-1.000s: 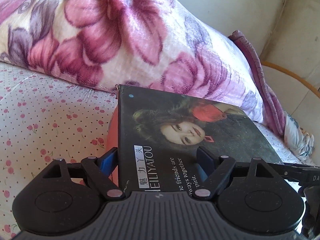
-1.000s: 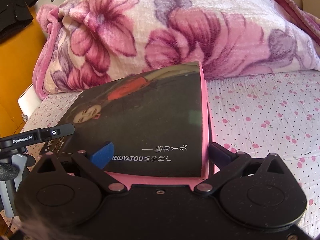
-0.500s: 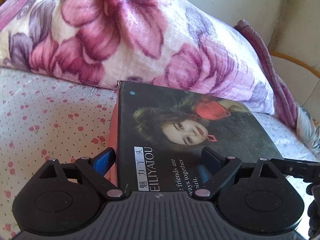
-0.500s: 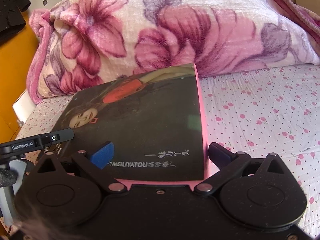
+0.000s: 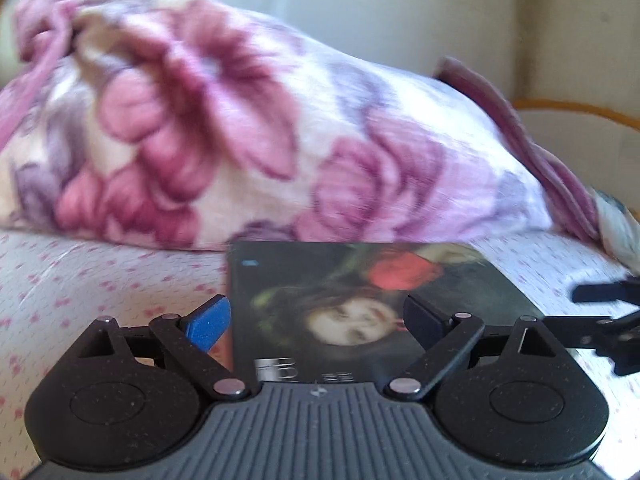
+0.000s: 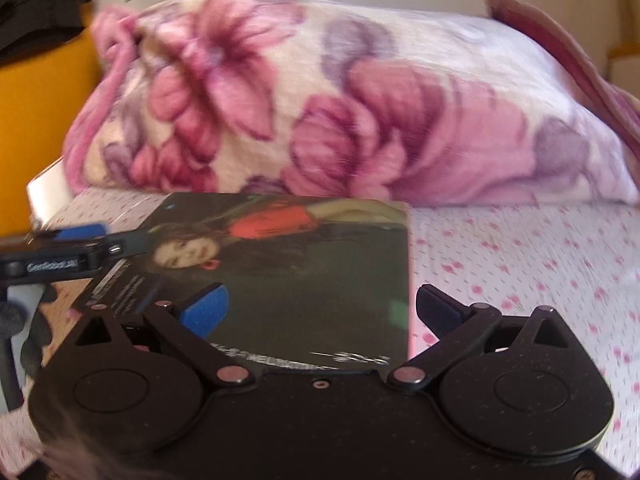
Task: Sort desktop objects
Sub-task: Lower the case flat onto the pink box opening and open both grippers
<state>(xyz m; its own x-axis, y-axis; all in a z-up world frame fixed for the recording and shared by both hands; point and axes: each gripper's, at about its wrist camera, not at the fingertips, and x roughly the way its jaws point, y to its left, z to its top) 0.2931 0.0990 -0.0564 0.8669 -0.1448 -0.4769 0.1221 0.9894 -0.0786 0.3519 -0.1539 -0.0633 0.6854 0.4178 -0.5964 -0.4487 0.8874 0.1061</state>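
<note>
A flat box (image 5: pixel 360 276) with a dark portrait cover and pink sides lies on the dotted bedsheet (image 5: pixel 100 280), just in front of a floral blanket roll. My left gripper (image 5: pixel 316 316) is open. Its blue-padded finger is left of the box's edge and the other finger is over the cover. In the right wrist view the box (image 6: pixel 320 264) fills the middle. My right gripper (image 6: pixel 320 308) is open too, one finger over the cover and the other just past the pink right edge. The left gripper (image 6: pixel 60 256) shows at the box's far left corner. Both views are blurred.
The big pink floral blanket roll (image 6: pixel 340 100) blocks the far side of the box. Cherry-dotted sheet (image 6: pixel 520 260) stretches to the right. An orange panel (image 6: pixel 40 120) and dark clothing (image 6: pixel 40 0) stand at the left. An orange-rimmed white object (image 5: pixel 580 128) sits at the far right.
Both cameras have drawn back and tilted up. The box looks smaller and lower, flat on the sheet. The finger gaps stay about the same width.
</note>
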